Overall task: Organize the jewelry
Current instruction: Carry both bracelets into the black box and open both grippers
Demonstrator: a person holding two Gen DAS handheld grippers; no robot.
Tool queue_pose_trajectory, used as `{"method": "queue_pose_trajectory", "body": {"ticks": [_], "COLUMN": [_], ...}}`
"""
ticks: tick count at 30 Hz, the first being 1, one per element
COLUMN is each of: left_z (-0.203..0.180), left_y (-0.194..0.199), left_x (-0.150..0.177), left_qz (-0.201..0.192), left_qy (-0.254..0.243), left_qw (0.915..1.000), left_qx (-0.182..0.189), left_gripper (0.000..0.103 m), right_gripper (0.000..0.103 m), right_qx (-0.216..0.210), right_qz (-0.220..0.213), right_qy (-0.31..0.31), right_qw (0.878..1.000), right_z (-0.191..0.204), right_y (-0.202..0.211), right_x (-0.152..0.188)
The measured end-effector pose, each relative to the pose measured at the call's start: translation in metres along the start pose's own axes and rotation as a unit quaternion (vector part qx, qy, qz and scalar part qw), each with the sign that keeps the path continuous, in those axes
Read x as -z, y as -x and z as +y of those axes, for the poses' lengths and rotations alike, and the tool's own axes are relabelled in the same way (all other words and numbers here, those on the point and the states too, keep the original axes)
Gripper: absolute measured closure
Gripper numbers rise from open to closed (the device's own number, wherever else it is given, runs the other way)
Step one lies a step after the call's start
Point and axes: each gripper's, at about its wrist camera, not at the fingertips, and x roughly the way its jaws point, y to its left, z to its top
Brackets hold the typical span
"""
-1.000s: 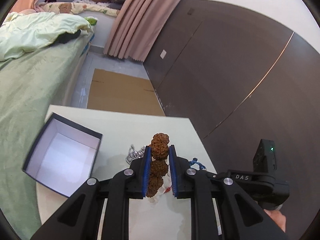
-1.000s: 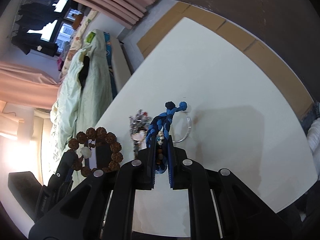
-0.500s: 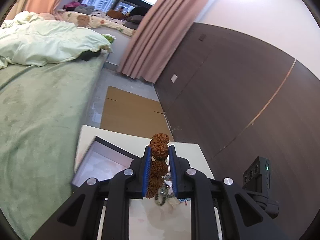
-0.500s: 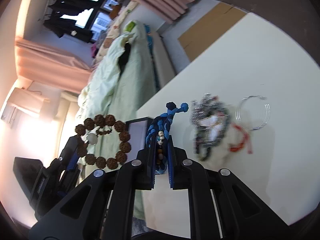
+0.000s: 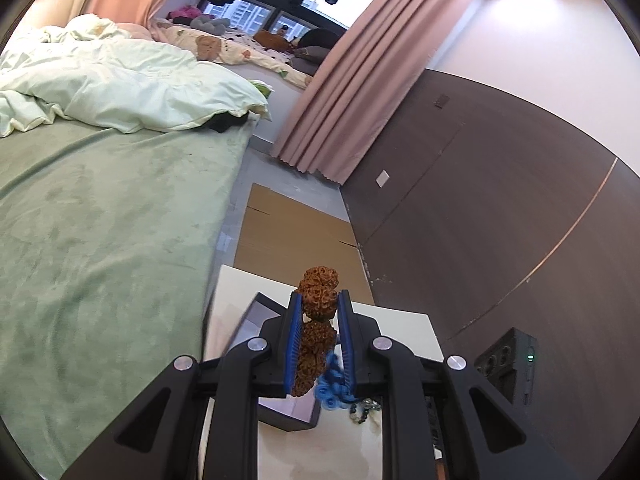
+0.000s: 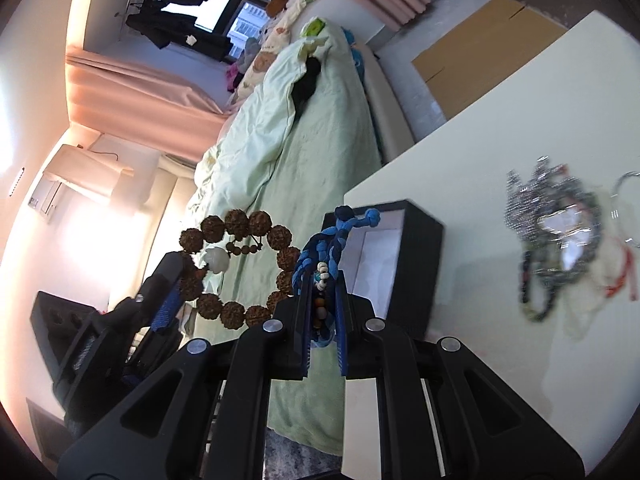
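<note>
My left gripper (image 5: 319, 300) is shut on a brown seed-bead bracelet (image 5: 318, 300), held in the air above the open black box (image 5: 256, 312). In the right wrist view the whole bracelet (image 6: 240, 264) hangs as a ring from the left gripper (image 6: 176, 280). My right gripper (image 6: 323, 280) is shut on a blue braided cord bracelet (image 6: 320, 248), just in front of the black box (image 6: 416, 264) with its white lining. A pile of jewelry (image 6: 556, 236) lies on the white table (image 6: 500, 120) to the right.
A bed with green sheets (image 5: 100, 220) runs along the table's left side. Flat cardboard (image 5: 292, 232) lies on the floor beyond the table. A dark wall (image 5: 500, 220) stands to the right. A silver bangle (image 6: 628, 184) lies by the pile.
Both grippers have lifted and swung left with their bracelets. The box is now under both grippers and the jewelry pile has slid to the right of the right wrist view.
</note>
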Motion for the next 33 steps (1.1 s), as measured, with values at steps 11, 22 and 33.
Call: {"method": "queue_pose_trajectory", "body": {"ticks": [11,22,33], "left_z": [0.003,0.01,0.002], "left_y": [-0.008,-0.036,-0.029], "left_x": [0.005,0.019,0.022], "left_qz": [0.023,0.052,0.046], "left_qy": [0.009,0.039,0.021], "left_qw": [0.9997,0.9968,0.9981], "left_qx": [-0.001,-0.046,-0.033], "left_gripper": [0.087,0.048,0.042], "right_gripper": [0.029,0.029,0.029], "right_qx": [0.028,0.05,0.125], "right_qz": [-0.023,-0.069,-0.084], "right_qy": [-0.001,-0.019,-0.017], "right_qw": [0.999,0.996,0.988], "right_z": [-0.005,-0.021,-0.042], "right_y": [0.017,0.077,0.119], "right_x": [0.001,-0.002,-0.011]}}
